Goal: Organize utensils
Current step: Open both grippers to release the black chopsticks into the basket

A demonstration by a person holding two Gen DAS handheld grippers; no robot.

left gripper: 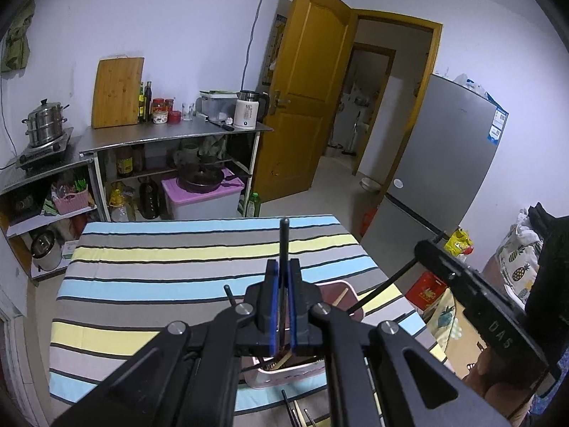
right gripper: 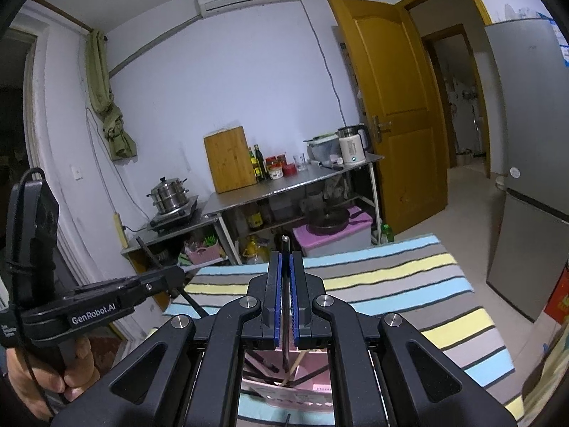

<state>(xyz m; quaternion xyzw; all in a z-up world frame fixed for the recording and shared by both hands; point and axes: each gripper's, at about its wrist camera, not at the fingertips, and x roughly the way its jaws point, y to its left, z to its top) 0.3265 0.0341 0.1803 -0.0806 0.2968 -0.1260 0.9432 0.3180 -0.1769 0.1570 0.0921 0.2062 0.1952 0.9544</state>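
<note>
My left gripper (left gripper: 283,267) is shut on a black chopstick (left gripper: 284,238) that stands upright between its blue pads above a pink utensil holder (left gripper: 284,377). The holder holds a wooden chopstick (left gripper: 340,297) and dark ones. My right gripper (right gripper: 285,261) is shut on another black chopstick (right gripper: 285,249), held upright over the same pink holder (right gripper: 302,384). The right gripper (left gripper: 480,295) shows at the right in the left wrist view; the left gripper (right gripper: 106,299) shows at the left in the right wrist view. Loose chopsticks (left gripper: 295,412) lie at the table's near edge.
The table has a striped cloth (left gripper: 177,277). Beyond it stand a steel counter (left gripper: 170,135) with a cutting board, bottles and kettle, a stove with a steamer pot (left gripper: 44,124), an open yellow door (left gripper: 306,85) and a grey fridge (left gripper: 448,156).
</note>
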